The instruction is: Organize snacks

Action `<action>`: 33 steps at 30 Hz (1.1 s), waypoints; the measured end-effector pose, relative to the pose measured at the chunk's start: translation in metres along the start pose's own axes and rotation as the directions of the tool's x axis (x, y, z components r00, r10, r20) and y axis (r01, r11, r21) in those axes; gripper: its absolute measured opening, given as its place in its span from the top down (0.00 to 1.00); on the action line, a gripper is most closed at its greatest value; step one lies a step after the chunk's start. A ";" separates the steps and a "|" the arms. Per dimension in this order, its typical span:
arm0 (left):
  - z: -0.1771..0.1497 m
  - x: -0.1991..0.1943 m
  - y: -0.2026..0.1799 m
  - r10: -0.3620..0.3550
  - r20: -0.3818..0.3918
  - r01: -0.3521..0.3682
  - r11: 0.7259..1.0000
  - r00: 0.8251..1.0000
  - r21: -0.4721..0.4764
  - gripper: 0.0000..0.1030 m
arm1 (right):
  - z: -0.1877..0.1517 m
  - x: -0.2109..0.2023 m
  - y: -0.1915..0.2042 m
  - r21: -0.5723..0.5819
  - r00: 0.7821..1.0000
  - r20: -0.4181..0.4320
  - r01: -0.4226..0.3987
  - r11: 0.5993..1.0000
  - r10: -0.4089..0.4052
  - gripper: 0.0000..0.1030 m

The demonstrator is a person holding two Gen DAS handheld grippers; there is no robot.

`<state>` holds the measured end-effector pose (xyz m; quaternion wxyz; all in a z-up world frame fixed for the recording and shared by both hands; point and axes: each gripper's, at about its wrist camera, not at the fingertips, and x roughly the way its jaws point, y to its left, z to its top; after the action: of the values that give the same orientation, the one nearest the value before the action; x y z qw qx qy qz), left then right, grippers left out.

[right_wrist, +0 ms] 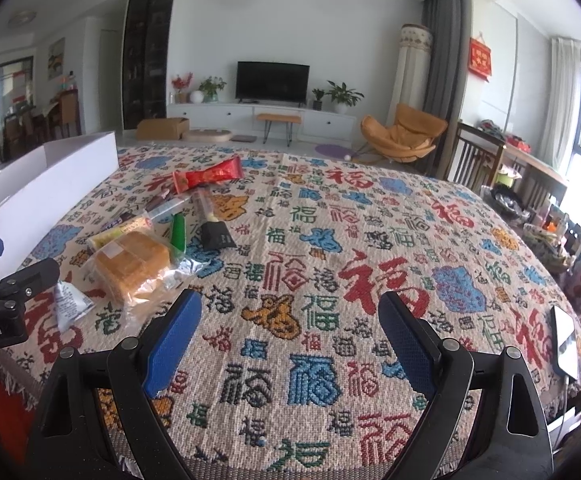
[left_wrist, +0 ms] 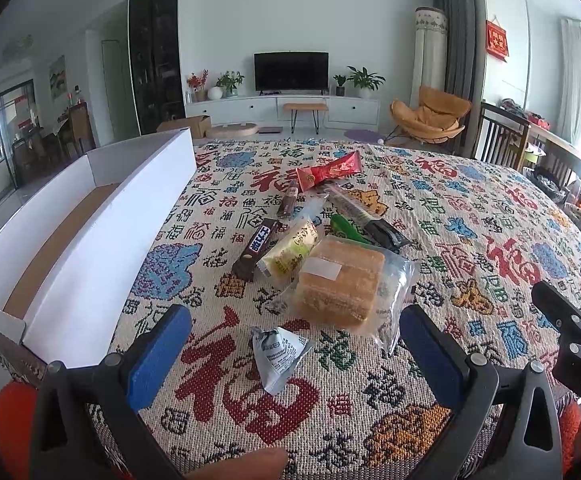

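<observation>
Patterned cloth covers the worktop (right_wrist: 330, 280); snacks (left_wrist: 330, 276) lie heaped beside a white box (left_wrist: 102, 216); left gripper (left_wrist: 290, 344) and right gripper (right_wrist: 290, 328) hover, jaws wide, holding nothing.

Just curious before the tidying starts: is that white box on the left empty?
As far as visible, empty: the white box is open-topped, showing bare brown floor; its near end is hidden.

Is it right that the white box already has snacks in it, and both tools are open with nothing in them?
Not quite. The white box has no snacks showing in it: the left wrist view shows only its bare brown floor. The snacks, like the bread bag and the chocolate bar, lie on the tablecloth beside it. The rest holds: the left tool and right tool are open and hold nothing.
</observation>
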<state>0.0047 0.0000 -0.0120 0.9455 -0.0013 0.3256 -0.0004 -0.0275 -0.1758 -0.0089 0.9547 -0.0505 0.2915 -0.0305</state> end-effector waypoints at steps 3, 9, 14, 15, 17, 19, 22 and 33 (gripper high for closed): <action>0.000 0.000 0.000 0.000 0.000 0.000 1.000 1.000 0.000 0.00 | 0.000 0.000 0.000 0.000 1.000 -0.001 -0.001 1.000 0.001 0.10; 0.000 0.000 0.000 0.000 0.000 0.000 1.000 1.000 -0.001 0.00 | -0.001 0.000 0.000 0.000 1.000 -0.001 -0.002 1.000 0.002 0.10; 0.000 0.000 0.000 0.000 -0.001 0.000 1.000 1.000 -0.001 0.00 | -0.001 0.001 0.000 0.000 1.000 -0.004 -0.004 1.000 0.004 0.10; 0.000 0.000 0.000 -0.001 0.000 0.001 1.000 1.000 -0.001 0.00 | -0.001 0.001 0.001 0.000 1.000 -0.004 -0.005 1.000 0.005 0.10; 0.000 0.000 0.000 -0.001 0.000 0.001 1.000 1.000 -0.001 0.00 | -0.001 0.001 0.001 0.000 1.000 -0.004 -0.005 1.000 0.005 0.10; 0.000 0.000 0.001 -0.001 -0.001 0.001 1.000 1.000 -0.001 0.00 | -0.001 0.000 0.001 0.000 1.000 -0.002 -0.004 1.000 0.004 0.10; 0.000 0.000 0.001 -0.001 -0.001 0.001 1.000 1.000 0.000 0.00 | 0.000 0.001 0.001 0.000 1.000 -0.003 -0.005 1.000 0.005 0.10; 0.000 0.000 0.001 -0.002 -0.001 0.002 1.000 1.000 -0.001 0.00 | -0.001 0.002 0.001 0.001 1.000 -0.014 -0.012 1.000 0.012 0.10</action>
<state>0.0050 0.0007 -0.0120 0.9453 -0.0022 0.3263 -0.0010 -0.0266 -0.1748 -0.0113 0.9529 -0.0482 0.2984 -0.0253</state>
